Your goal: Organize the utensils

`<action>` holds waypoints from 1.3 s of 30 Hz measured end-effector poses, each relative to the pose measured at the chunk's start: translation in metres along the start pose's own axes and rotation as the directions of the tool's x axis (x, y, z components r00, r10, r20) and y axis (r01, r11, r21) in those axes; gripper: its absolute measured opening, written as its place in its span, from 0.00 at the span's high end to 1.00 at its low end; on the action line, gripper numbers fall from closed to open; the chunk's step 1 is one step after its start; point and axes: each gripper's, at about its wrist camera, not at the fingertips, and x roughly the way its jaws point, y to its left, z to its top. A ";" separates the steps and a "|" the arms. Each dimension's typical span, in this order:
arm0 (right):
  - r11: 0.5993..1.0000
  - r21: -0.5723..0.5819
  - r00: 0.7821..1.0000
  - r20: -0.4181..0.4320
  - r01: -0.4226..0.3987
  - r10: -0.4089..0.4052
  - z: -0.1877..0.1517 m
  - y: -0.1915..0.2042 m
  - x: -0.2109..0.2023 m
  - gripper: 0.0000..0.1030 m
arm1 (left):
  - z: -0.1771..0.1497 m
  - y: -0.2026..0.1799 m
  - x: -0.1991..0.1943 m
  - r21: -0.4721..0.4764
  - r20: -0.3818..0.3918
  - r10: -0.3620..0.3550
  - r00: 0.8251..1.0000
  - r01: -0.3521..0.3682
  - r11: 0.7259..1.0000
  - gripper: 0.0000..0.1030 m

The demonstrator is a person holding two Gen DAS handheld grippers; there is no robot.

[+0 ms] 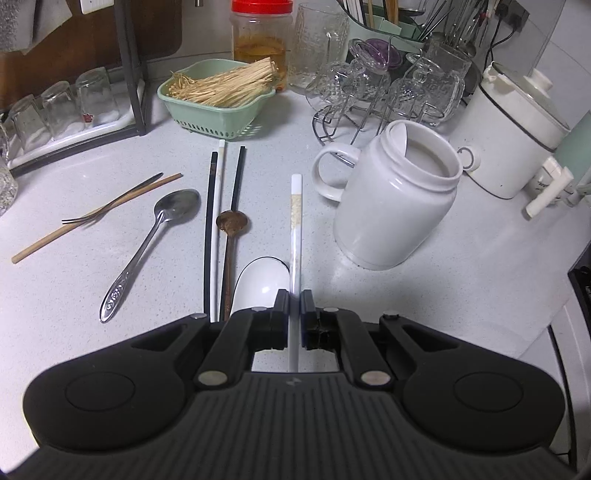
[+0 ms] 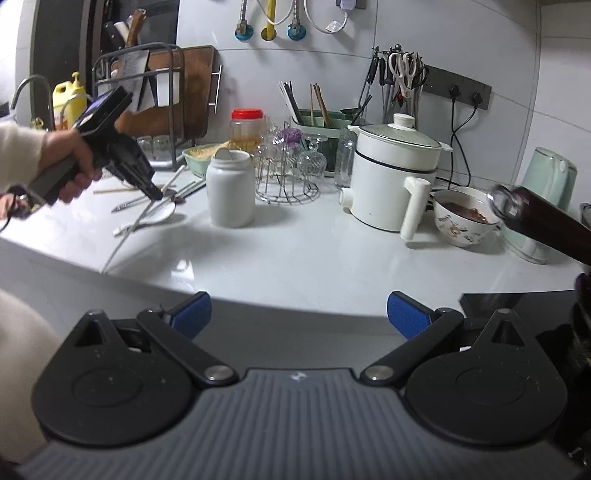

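My left gripper (image 1: pixel 294 306) is shut on a white chopstick (image 1: pixel 296 236), which runs forward between the pads and points past the white handled jar (image 1: pixel 395 206). A white spoon (image 1: pixel 400 142) stands in that jar. On the counter to the left lie a white ceramic spoon (image 1: pixel 258 280), a small brown spoon (image 1: pixel 231 225), a metal spoon (image 1: pixel 147 243), black chopsticks (image 1: pixel 208 229), another white chopstick (image 1: pixel 218 206) and a wooden chopstick (image 1: pixel 96 218). In the right wrist view a hand (image 2: pixel 70 162) holds the left gripper (image 2: pixel 155 192) over these utensils. My right gripper (image 2: pixel 299 314) is open and holds nothing, off the counter's front edge.
A green basket (image 1: pixel 218 96) of pale strands, a red-lidded jar (image 1: pixel 260 33) and a wire rack of glasses (image 1: pixel 384 96) stand behind. A white electric pot (image 2: pixel 391 177), a patterned bowl (image 2: pixel 461 218), a dark bottle (image 2: pixel 546 221) and a green utensil holder (image 2: pixel 321 122) are at the right.
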 end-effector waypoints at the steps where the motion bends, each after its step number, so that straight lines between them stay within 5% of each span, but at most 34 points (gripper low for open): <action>1: 1.000 -0.011 1.000 0.000 0.007 -0.007 -0.004 -0.001 -0.004 0.00 | -0.001 -0.001 0.000 -0.004 0.003 0.006 1.000 -0.006 1.000 0.94; 19: 0.982 -0.117 0.987 -0.049 0.148 -0.154 -0.070 -0.035 -0.048 0.00 | -0.038 -0.014 -0.022 -0.034 -0.006 0.062 0.998 -0.062 0.997 0.93; 39: 0.978 -0.175 0.990 -0.066 0.111 -0.124 -0.080 -0.034 -0.041 0.00 | -0.047 -0.013 -0.030 -0.053 -0.013 0.078 0.997 -0.079 0.995 0.94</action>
